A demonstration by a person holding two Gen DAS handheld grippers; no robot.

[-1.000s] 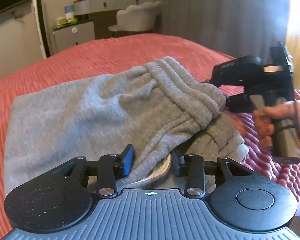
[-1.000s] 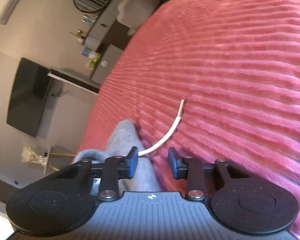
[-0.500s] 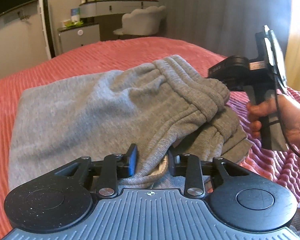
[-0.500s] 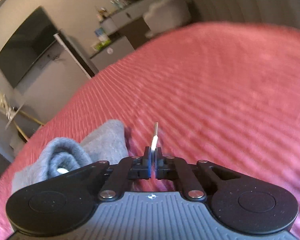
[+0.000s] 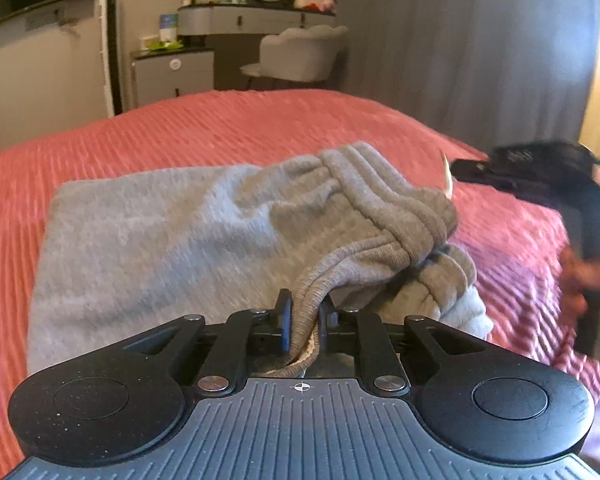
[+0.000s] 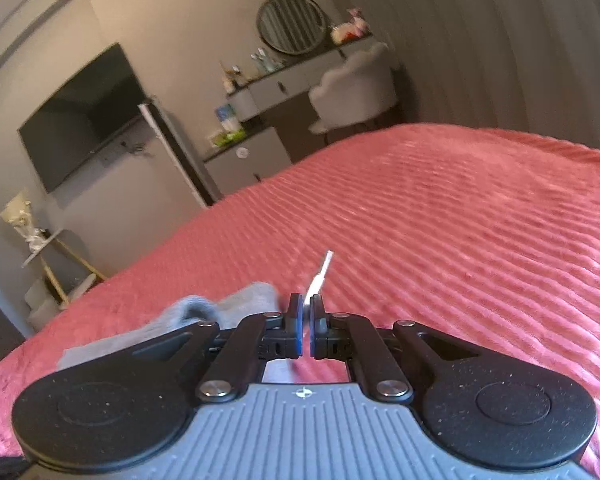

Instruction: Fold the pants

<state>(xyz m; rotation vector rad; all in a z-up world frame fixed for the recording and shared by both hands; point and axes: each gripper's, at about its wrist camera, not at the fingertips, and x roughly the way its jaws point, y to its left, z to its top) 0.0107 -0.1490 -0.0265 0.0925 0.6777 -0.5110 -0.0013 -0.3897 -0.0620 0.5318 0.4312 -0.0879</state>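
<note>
Pants (image 5: 148,240) waistband (image 5: 352,252) pinched in left tool (image 5: 305,316); drawstring (image 6: 319,276) pinched in right tool (image 6: 306,320)

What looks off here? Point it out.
The right gripper is shut on the white drawstring, not the cloth; the cord's tip pokes up past the fingers. The pants lie bunched at the waistband, which the left gripper pinches.

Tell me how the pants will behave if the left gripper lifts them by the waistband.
The pants will likely droop: the knit already sags and bunches around the waistband. The left gripper pinches thick ribbed fabric, so slipping seems unlikely. The drawstring in the right gripper is thin and may pull through.
</note>
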